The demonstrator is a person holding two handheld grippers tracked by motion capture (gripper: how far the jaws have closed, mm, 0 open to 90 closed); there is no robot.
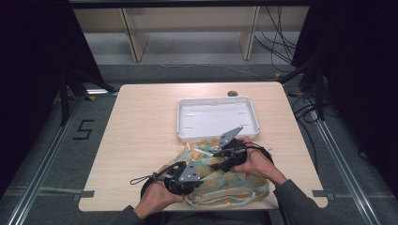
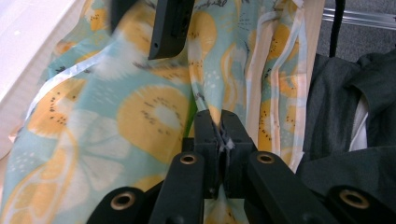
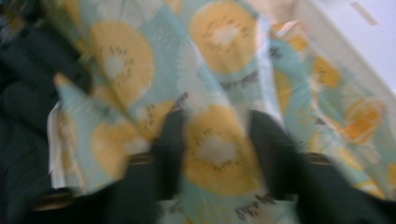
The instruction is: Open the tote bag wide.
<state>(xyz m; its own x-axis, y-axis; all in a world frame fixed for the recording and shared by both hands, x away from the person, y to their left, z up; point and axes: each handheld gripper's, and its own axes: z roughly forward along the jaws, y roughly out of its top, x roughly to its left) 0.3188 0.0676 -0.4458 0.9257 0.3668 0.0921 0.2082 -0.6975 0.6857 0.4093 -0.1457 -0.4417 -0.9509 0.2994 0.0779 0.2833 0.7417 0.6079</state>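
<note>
A light-blue cloth (image 1: 234,185) printed with yellow fruit slices lies bunched on the near part of the wooden table (image 1: 141,131). My left gripper (image 1: 204,176) is at its left side. In the left gripper view the left gripper (image 2: 219,133) is shut on a thin fold of the cloth (image 2: 116,93). My right gripper (image 1: 213,165) reaches into the cloth from the right. In the blurred right gripper view the right gripper (image 3: 217,140) has its jaws apart, with a hump of cloth (image 3: 224,32) between them. One of the right gripper's fingers (image 2: 170,28) hangs over the cloth.
A white, shallow tray (image 1: 179,121) sits just beyond the cloth, and the cloth's far edge touches its near rim. A small dark object (image 1: 232,93) lies at the table's far edge. The person's dark sleeves (image 2: 345,116) are at the near edge.
</note>
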